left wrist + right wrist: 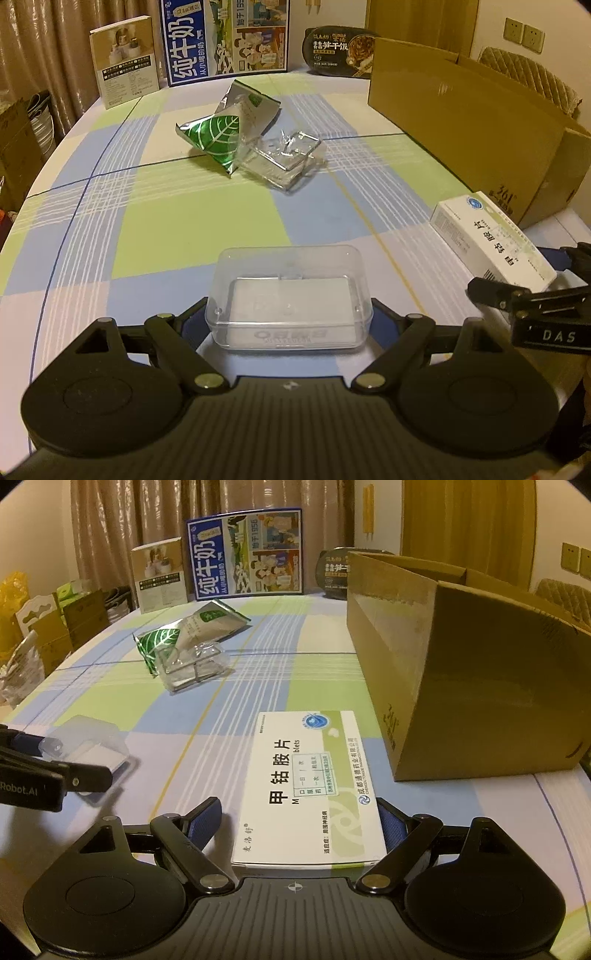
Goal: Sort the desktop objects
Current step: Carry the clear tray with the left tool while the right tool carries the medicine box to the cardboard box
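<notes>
We are holding the clear plastic case [290, 295] between our left gripper's [290, 325] fingers, low over the counter [166, 221]. Our right gripper's [301, 821] fingers are bracketing the white medicine box [306, 786]; whether they are pinching it, we cannot tell. The cardboard box [461, 672] is standing just right.

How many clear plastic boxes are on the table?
2. One clear plastic box sits between the left hand-held gripper fingers; the other clear plastic box lies mid-table against the green foil bag.
</notes>
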`<state>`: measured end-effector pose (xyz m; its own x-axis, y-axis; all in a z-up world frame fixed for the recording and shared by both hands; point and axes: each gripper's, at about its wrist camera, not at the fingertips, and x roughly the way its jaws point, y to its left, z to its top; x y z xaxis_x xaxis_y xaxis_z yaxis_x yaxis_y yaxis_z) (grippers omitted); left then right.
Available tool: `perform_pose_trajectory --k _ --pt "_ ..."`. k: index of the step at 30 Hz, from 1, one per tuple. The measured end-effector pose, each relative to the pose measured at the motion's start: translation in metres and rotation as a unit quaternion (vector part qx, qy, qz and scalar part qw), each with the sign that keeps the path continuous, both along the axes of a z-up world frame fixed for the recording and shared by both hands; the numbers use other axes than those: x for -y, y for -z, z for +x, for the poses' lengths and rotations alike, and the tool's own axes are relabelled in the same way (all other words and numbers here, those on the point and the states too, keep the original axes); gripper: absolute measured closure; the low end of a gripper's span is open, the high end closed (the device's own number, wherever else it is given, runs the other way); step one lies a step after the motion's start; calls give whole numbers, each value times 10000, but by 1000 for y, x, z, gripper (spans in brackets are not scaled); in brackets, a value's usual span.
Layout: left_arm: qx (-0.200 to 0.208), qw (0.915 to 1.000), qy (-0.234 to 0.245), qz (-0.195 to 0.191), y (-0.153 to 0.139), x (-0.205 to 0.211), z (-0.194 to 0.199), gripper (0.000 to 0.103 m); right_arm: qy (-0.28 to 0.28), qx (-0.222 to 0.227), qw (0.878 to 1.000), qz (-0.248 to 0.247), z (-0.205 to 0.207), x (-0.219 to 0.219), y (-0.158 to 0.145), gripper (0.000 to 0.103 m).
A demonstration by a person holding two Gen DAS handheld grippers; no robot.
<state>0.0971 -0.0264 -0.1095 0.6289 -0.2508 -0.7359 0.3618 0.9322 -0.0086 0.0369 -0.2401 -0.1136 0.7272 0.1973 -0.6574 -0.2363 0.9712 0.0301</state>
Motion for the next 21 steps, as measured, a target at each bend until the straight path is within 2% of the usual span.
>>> perform_pose_trajectory --k 2,4,13,21 --pt "26 10000 12 -24 2 0 0 19 -18 26 10000 -87 -1 0 1 20" --pt "-33 10000 0 -18 5 2 2 19 36 52 9999 -110 -2 2 0 34" --pt "109 9996 268 -3 -6 22 2 19 97 -90 9998 129 0 10 -8 35" --pt "318 9990 -50 -305 -42 24 -2 19 55 -13 9986 519 -8 14 -43 35"
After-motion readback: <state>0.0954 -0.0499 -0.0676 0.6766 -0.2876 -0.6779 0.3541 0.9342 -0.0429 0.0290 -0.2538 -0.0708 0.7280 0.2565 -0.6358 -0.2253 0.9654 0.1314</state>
